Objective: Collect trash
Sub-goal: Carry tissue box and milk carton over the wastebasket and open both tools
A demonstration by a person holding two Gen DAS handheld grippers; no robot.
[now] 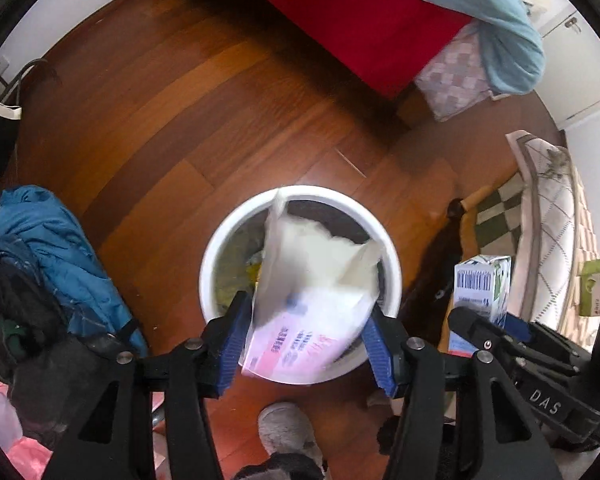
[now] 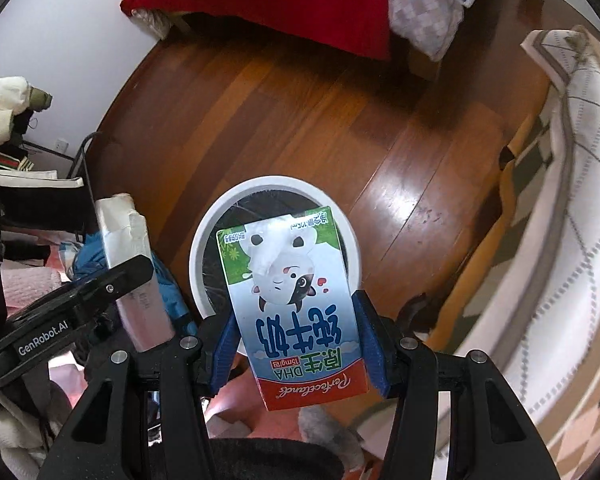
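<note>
A white round trash bin (image 1: pixel 228 236) with a dark liner stands on the wooden floor, right below both grippers. Between the blue pads of my left gripper (image 1: pixel 306 344) is a white and pink torn paper package (image 1: pixel 316 280). It is blurred, hangs over the bin's mouth, and looks loose from the pads. My right gripper (image 2: pixel 296 352) is shut on a milk carton (image 2: pixel 296 308) printed with a cartoon cow, held upside down above the bin (image 2: pixel 204 232). The carton (image 1: pixel 482 284) also shows at the right of the left wrist view. In the right wrist view the package (image 2: pixel 124 232) appears at the left.
A bed with a red cover (image 1: pixel 352 20) stands at the far side. A blue jacket (image 1: pixel 56 248) lies heaped on the left. A white quilted cushion (image 2: pixel 572 200) and a checkered rug (image 1: pixel 500 212) border the right. A grey slipper (image 1: pixel 288 432) is near the bin.
</note>
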